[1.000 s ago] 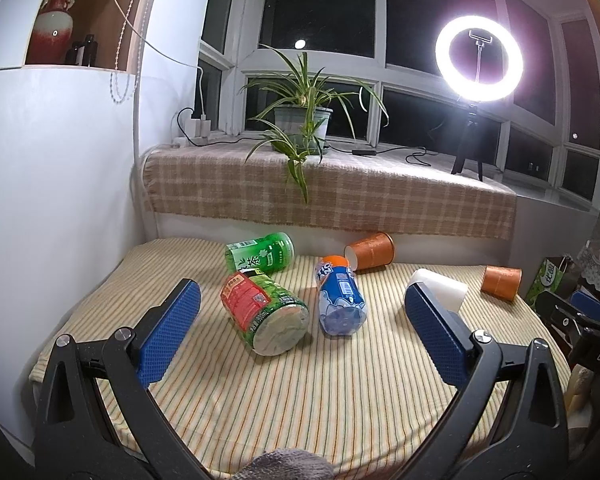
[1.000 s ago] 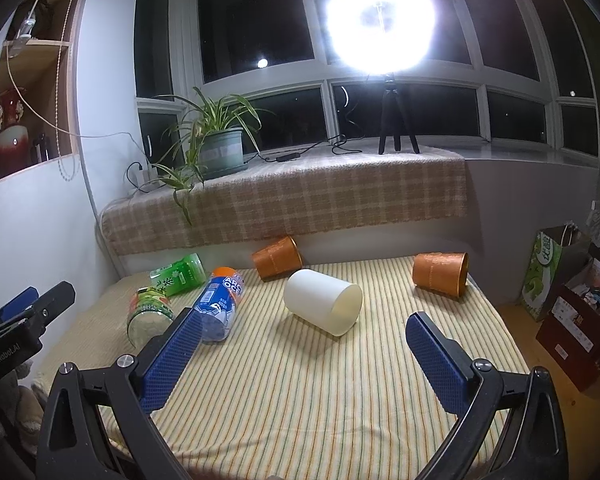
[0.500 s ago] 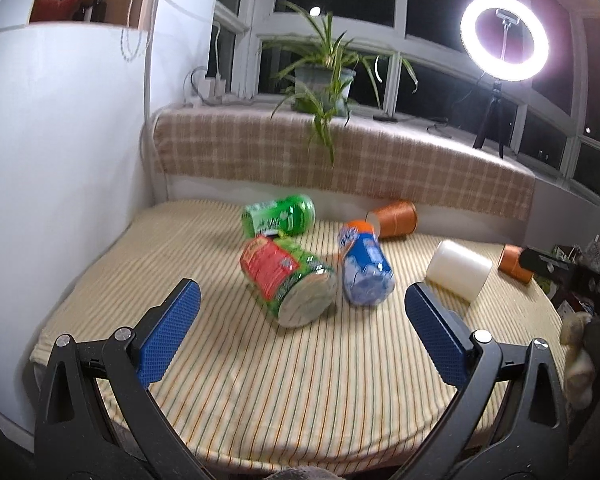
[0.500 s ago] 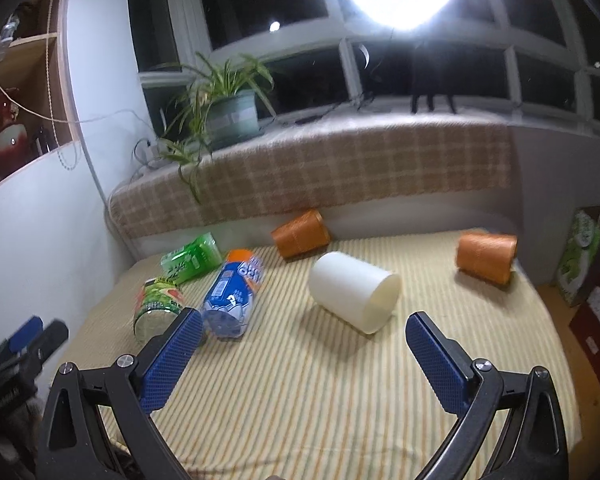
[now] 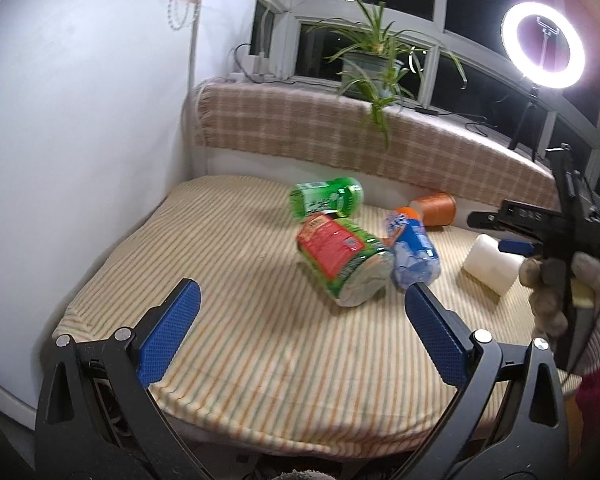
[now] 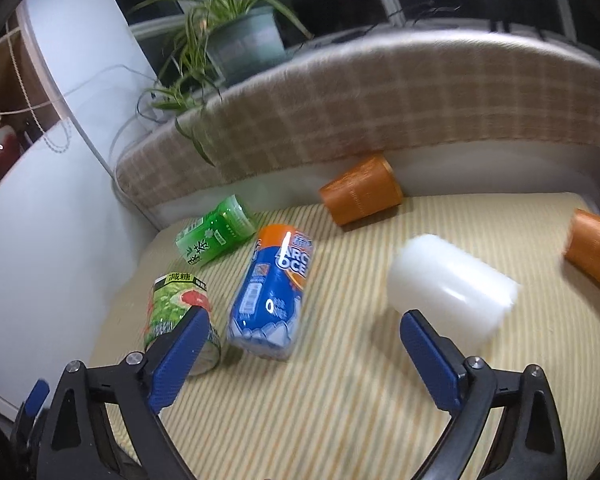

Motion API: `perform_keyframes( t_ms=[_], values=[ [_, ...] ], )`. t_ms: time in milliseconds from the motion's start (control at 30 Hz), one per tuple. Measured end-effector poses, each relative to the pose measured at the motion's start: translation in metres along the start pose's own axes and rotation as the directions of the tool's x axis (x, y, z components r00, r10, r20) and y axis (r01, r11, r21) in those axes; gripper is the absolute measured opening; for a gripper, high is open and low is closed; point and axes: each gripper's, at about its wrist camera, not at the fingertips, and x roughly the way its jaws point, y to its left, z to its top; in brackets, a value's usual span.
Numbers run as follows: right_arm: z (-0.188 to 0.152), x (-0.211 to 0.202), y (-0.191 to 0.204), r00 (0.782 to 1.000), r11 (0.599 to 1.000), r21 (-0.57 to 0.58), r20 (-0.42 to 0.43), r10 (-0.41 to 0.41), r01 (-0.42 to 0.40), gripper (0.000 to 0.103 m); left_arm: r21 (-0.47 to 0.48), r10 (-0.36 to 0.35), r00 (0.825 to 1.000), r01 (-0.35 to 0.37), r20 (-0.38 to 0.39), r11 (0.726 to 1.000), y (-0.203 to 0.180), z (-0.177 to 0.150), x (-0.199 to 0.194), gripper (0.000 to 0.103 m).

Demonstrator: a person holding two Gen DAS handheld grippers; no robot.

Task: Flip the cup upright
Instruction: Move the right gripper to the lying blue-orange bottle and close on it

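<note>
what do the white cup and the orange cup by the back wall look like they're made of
White cup: probably translucent plastic, with a frosted, milky sheen and soft highlights. Orange cup: looks like matte plastic or coated paper with a fine ribbed texture; blur leaves it open.

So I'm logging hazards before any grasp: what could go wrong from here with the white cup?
1. The white cup lies on its side on the soft striped mat; a nudge from the open right tongs may roll it away.
2. The blue bottle lies close on its left and could get bumped.
3. Set upright on that soft mat, it may tip again.
</note>
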Motion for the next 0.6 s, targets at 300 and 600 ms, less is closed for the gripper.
perform_keyframes(
  t_ms=[300,600],
  values=[
    [0.021,0.075,0.012,0.985,0.999,0.041,-0.173,0.011,-0.004,0.09,-0.045,0.026,1.0,-0.026,-0.008,0.999,0.026,-0.004,-0.006,0.103],
    [0.023,0.114,0.011,0.967,0.995,0.097,-0.253,0.04,-0.016,0.083,-0.085,0.055,0.998,-0.055,-0.005,0.995,0.048,-0.003,-0.008,0.103]
  ],
)
